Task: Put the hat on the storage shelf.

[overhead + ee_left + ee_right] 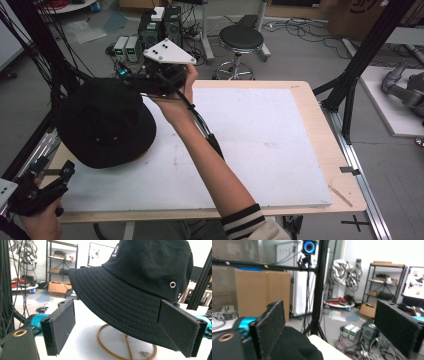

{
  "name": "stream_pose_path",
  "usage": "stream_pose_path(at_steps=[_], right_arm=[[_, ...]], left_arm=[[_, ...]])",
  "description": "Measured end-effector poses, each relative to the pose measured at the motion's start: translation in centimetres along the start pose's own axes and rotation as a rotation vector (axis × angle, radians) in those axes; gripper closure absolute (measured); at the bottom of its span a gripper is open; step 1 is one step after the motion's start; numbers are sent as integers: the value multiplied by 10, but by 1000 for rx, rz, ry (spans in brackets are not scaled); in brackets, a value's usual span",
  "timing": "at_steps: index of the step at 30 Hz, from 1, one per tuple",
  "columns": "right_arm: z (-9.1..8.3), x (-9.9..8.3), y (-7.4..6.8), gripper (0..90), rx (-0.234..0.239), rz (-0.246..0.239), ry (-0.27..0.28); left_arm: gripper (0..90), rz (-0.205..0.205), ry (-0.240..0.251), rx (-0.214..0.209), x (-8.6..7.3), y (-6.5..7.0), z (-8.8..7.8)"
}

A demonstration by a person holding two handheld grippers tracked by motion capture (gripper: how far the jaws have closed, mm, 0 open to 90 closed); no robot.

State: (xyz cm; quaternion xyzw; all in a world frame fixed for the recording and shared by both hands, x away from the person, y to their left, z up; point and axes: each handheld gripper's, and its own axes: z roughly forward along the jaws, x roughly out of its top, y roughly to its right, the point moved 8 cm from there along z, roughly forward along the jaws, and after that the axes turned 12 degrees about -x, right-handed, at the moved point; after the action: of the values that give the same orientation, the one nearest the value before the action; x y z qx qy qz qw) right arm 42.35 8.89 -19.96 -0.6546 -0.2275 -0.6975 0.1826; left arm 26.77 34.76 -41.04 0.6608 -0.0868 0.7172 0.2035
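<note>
A black bucket hat (pixel 105 129) sits at the left of the high view, perched on a thin golden wire stand (pixel 126 353) whose ring base rests on the white tabletop (pixel 250 145); from above the hat covers nearly all of the stand, and in the left gripper view the upper part of the wire is hidden under the brim. In that view the hat's crown runs off the top edge of the frame, with two metal eyelets and a small label showing on it. The right gripper (pixel 131 79) hangs at the hat's far edge, upper left of centre in the high view, carried by a hand (pixel 180 97) on a striped-cuffed arm; its jaws stand spread with nothing between them, the hat's dark cloth lying low in the blurred right gripper view. The left gripper (pixel 64 172) rests at the lower left corner of the high view, partly cut off by the frame; its jaws are also spread, the hat's brim ahead of them, touching neither pad as far as can be made out.
</note>
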Motion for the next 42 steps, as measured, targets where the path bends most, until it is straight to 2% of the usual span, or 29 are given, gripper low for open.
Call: stream_pose_path(at_steps=[2,3,7,18,23,35,39,42], right_arm=[[-5,-3,7,81,-16,-10,-16],[-7,-5,10,37,-22,-5,-20],[-19,-10,21,30,-34,-2,-28],[-62,-6,55,29,-47,26,10],[-79,-8,71,29,-68,14,16],[-128,-16,124,22,-156,0,52],[-147,-23,146,22,-192,6,57],[-163,-32,164,22,-224,30,44]], left_arm=[[152,0,0,1,0,0,1],[152,0,0,0,0,1,1],[152,0,-5,-2,-1,1,2],[152,4,-12,-10,-2,3,5],[152,4,-12,-11,-2,4,6],[152,10,-16,-17,-2,6,9],[152,13,-17,-20,-2,7,10],[152,14,-17,-22,-2,8,11]])
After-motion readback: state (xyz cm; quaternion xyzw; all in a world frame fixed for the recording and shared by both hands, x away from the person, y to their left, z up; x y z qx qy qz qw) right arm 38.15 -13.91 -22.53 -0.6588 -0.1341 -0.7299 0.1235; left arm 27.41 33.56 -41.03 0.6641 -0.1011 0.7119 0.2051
